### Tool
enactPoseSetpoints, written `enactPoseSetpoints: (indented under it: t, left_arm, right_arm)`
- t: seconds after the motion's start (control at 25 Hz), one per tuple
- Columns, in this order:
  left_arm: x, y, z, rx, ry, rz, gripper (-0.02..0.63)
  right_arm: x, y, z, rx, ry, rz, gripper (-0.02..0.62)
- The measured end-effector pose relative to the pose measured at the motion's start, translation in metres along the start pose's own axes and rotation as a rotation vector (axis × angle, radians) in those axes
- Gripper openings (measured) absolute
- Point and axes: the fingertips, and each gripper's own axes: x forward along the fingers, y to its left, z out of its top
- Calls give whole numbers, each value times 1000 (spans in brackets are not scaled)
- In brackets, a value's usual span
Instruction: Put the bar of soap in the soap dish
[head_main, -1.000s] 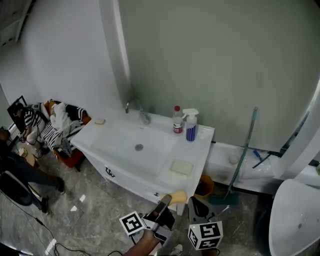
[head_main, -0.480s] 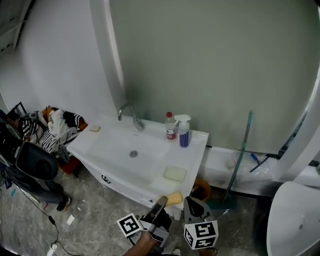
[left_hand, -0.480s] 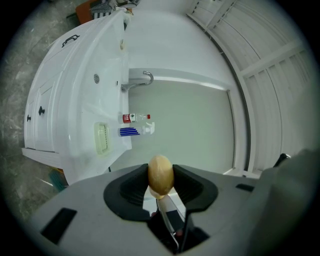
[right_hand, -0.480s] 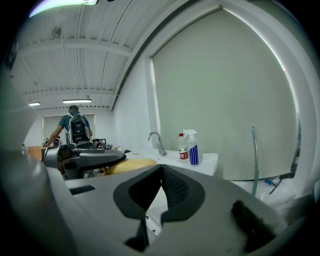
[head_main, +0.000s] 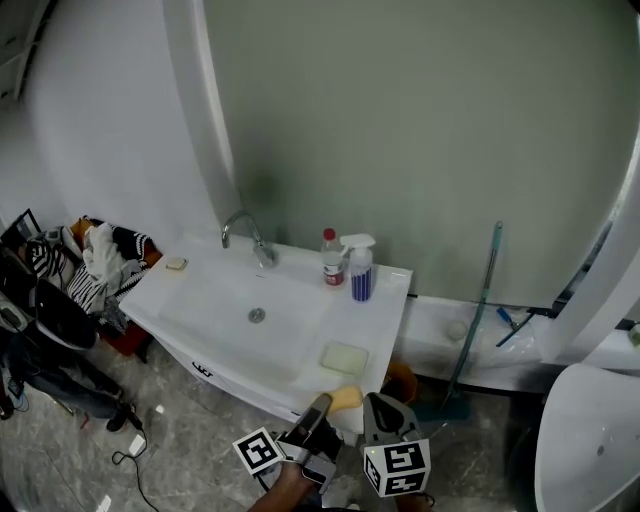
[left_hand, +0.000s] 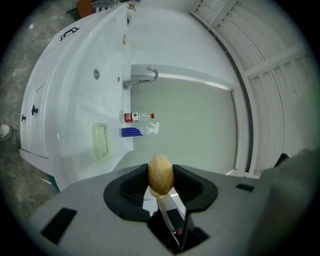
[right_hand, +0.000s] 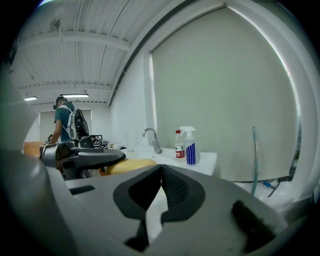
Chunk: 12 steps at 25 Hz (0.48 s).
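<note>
A yellowish bar of soap (head_main: 346, 398) is clamped between the jaws of my left gripper (head_main: 334, 401), just in front of the white vanity's near corner. In the left gripper view the soap (left_hand: 160, 174) stands on edge between the pads. The pale green soap dish (head_main: 344, 357) lies empty on the counter right of the basin, a short way beyond the soap; the left gripper view also shows the dish (left_hand: 101, 141). My right gripper (head_main: 381, 408) hangs beside the left one, shut and empty, its pads meeting (right_hand: 161, 167).
A red-capped bottle (head_main: 330, 260) and a blue spray bottle (head_main: 360, 268) stand at the counter's back, with the faucet (head_main: 245, 232) left of them. A green-handled mop (head_main: 478, 310) leans right of the vanity, over an orange bucket (head_main: 402, 380). Clothes (head_main: 95, 255) are piled at the left.
Both grippers have come closer to the vanity, soap still held. The sink and dish have slid left and nearer in the head view.
</note>
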Motion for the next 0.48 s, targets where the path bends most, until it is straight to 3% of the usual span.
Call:
enactPoseSetpoints:
  t: [0.48]
  left_arm:
    - [54,35,47,-20,121,-1,156]
  right_arm:
    - [71,-25,7,1,30,-102,12]
